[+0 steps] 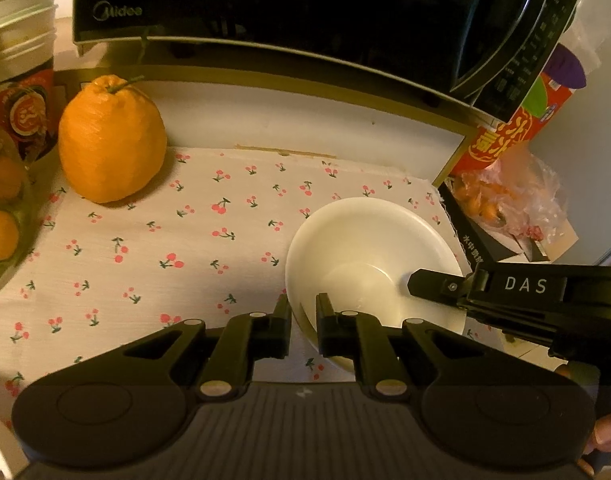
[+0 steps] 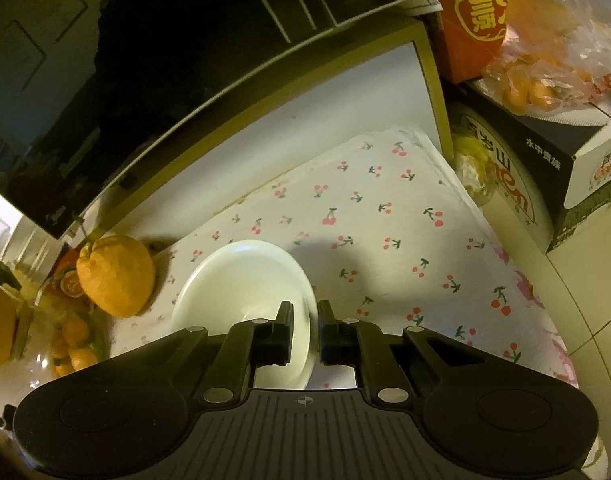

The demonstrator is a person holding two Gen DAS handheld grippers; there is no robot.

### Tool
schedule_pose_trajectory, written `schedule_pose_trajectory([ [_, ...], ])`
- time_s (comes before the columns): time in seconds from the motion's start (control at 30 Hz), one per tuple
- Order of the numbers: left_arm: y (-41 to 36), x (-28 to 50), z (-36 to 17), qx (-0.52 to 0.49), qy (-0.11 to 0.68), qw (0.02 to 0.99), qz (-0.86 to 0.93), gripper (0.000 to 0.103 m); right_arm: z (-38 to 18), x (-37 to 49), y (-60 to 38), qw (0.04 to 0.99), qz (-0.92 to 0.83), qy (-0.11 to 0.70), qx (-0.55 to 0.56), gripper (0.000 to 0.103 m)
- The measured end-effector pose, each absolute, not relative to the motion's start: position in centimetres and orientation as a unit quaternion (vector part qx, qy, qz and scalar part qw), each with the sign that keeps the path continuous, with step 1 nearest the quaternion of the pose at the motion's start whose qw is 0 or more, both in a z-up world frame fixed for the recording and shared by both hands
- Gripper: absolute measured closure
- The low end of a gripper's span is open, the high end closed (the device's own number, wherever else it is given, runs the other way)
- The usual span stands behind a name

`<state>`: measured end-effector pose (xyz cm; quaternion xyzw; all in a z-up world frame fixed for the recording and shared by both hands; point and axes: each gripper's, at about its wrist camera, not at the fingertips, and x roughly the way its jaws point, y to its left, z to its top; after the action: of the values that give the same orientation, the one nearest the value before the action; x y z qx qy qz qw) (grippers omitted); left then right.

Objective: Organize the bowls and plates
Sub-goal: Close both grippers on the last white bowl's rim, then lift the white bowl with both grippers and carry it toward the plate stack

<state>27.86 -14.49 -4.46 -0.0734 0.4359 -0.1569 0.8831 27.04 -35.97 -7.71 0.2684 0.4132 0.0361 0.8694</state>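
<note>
From your left wrist view, your left gripper [image 1: 303,308] is pinched onto the near rim of the white bowl [image 1: 369,256], one finger outside the wall and one inside. The bowl sits on the cherry-print cloth [image 1: 177,240] under the microwave [image 1: 305,12], right of the big orange [image 1: 111,140]. Your right gripper [image 1: 415,280] reaches in from the right and grips the bowl's right side.

From your right wrist view, your right gripper [image 2: 305,312] is clamped narrow on the bowl's [image 2: 241,280] rim, with the orange [image 2: 115,276] just beyond it and boxes [image 2: 545,160] off to the right.

Judging by this, you are early: one bowl is gripped from two sides. No plates or other bowls show, nor any stack to put it on, so everything remains to be done.
</note>
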Motion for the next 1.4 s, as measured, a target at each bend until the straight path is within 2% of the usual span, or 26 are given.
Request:
schedule_pose_trajectory([
  [1.4, -3.2, 19.6, -0.4, -0.096, 0.421, 0.897, -0.093, 0.092, -2.0, 20.4, -23.6, 0.882, 0.171, 0.419, 0.130, 0.089],
])
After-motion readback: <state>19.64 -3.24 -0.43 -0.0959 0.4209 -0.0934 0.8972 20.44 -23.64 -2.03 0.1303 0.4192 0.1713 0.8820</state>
